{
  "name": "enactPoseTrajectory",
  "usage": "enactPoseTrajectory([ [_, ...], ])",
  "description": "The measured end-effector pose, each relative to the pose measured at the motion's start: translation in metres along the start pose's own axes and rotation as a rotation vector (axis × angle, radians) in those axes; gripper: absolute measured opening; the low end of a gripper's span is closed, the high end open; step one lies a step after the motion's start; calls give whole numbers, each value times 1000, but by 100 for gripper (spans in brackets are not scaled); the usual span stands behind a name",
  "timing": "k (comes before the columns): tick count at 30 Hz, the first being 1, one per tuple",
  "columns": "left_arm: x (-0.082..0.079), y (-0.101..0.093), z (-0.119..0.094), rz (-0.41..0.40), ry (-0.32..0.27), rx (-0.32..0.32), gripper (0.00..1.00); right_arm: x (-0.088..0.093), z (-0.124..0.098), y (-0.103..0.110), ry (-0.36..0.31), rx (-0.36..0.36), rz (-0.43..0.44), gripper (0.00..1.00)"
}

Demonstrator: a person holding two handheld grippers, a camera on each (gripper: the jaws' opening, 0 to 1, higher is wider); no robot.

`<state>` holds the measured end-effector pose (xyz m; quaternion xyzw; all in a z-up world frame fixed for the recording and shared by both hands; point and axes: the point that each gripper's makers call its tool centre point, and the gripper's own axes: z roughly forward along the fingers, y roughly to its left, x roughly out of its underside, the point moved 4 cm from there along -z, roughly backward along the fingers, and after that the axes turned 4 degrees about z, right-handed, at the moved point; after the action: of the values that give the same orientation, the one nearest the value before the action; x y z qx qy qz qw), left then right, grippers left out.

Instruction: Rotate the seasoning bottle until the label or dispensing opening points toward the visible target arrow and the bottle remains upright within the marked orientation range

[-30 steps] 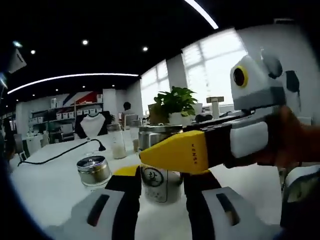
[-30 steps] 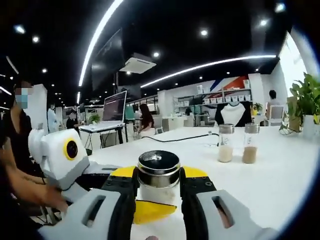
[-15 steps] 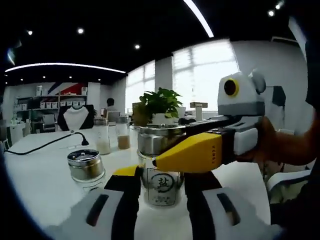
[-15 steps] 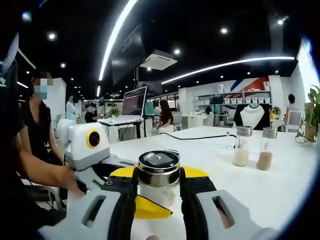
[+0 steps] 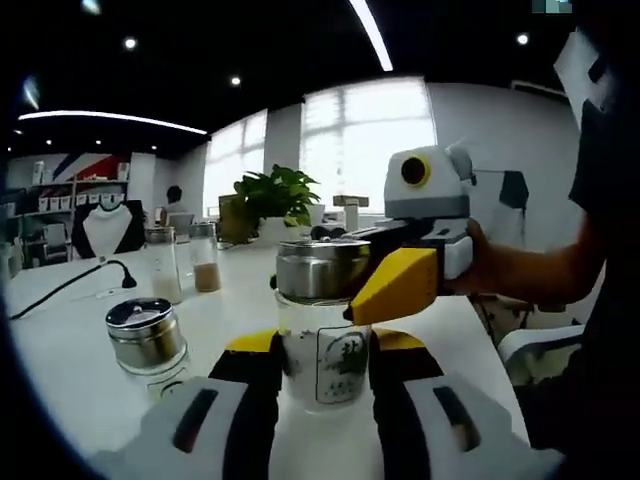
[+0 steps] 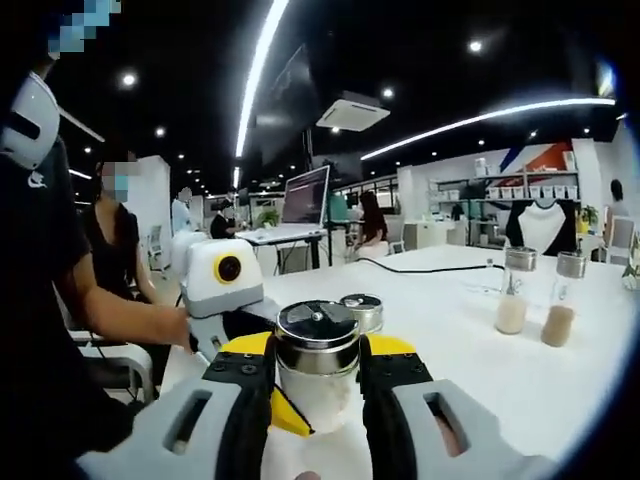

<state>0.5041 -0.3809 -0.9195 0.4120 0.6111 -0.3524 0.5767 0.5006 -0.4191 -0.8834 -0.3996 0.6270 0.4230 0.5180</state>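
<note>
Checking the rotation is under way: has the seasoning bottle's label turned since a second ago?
Yes. In the left gripper view the label on the seasoning bottle has swung right, from facing out between the left tool's jaws toward the right jaw.

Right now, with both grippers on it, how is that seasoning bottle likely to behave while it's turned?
The seasoning bottle looks like clear glass: probably rigid, smooth, apt to slip between jaws. Its metal lid is broad and it holds little white powder, so likely top-heavy and tippable.

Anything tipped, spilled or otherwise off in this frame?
Nothing stands out. The seasoning bottle stands upright on the white table, gripped by the left gripper and the right gripper. No spill shows. The smaller jar beside it is upright too.
</note>
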Motion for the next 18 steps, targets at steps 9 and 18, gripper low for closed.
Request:
enactPoseTrajectory([
  [9,3,9,-1,5,54,-181,35,0,1,-11,1,137,17,30],
  [18,-3,9,4,40,7,-399,35,-8,4,-12,-127,346,157,31],
])
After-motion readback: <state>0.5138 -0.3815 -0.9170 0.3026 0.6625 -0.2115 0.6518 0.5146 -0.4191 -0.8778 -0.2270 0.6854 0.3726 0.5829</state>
